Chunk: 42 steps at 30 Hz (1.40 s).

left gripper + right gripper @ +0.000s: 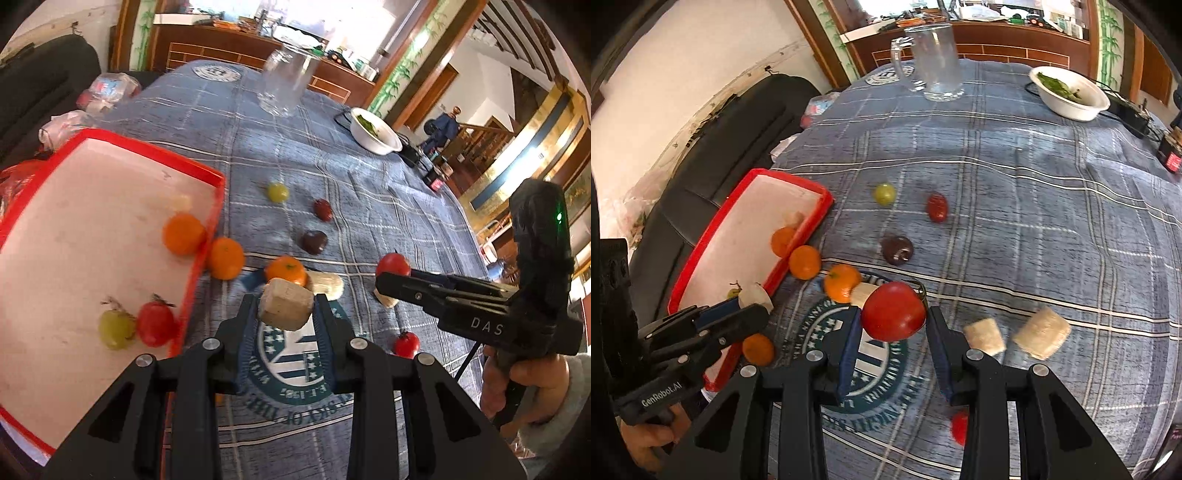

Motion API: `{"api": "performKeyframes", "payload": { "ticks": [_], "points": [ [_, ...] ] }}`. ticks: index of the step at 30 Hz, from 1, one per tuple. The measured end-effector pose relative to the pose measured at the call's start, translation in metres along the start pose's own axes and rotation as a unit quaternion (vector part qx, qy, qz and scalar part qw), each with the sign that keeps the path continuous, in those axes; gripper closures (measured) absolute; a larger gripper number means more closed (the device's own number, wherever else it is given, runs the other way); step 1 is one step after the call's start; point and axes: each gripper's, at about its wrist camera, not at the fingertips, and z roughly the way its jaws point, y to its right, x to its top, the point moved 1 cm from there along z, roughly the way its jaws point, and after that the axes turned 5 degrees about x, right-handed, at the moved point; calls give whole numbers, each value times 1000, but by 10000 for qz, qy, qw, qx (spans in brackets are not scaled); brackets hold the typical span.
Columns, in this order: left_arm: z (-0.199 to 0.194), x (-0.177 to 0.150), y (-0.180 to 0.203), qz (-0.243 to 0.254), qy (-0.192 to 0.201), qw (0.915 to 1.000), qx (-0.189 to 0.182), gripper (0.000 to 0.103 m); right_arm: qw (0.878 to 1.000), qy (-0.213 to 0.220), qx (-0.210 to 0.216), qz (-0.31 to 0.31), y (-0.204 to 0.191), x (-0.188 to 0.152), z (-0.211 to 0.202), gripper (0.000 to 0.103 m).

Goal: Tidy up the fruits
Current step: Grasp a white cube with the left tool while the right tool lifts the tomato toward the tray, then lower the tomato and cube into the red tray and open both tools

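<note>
**Fruits on the blue cloth, some in the red tray**

Fruits lay on a blue checked tablecloth (369,192) in the left wrist view. The left gripper (285,306) was closed on a pale banana chunk (284,308), held up off the cloth. A red tray (207,173) sat to the left. Inside it were an orange (183,234), a red tomato (156,324) and a green tomato (115,329), the two tomatoes touching. A second orange (225,257) sat just outside, touching the tray wall. A third orange (286,270) lay right behind the chunk. Farther back were a small green fruit (277,192), a dark red fruit (323,209) and a dark purple fruit (314,242). A small red tomato (406,344) lay near the right side. The right gripper (384,282) came in from the right with a big red tomato (393,264) at its tip.

In the right wrist view, the right gripper (893,325) had that big red tomato (893,312) between its fingers. The left pad touched it. Whether the right pad pressed it could not be told. Two pale chunks (984,336) (1042,333) lay on the cloth to the right, near each other. The left gripper (753,308) held its banana chunk (755,295) over the red tray's (701,240) near edge. A glass mug (936,61) and a white bowl (1071,99) stood far back.
</note>
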Motion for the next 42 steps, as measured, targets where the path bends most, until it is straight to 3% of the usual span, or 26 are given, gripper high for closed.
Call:
{"api": "performKeyframes", "payload": {
  "ticks": [21,42],
  "points": [
    [-38,-13,-84,-888,342,9940,532,75,9955,-303,473,-758,-84,21,45,67],
    [-28,-50,-107,-1049,-172,9926,590,75,9886,-792,759,-1036,-140,39,112,67]
  ]
}}
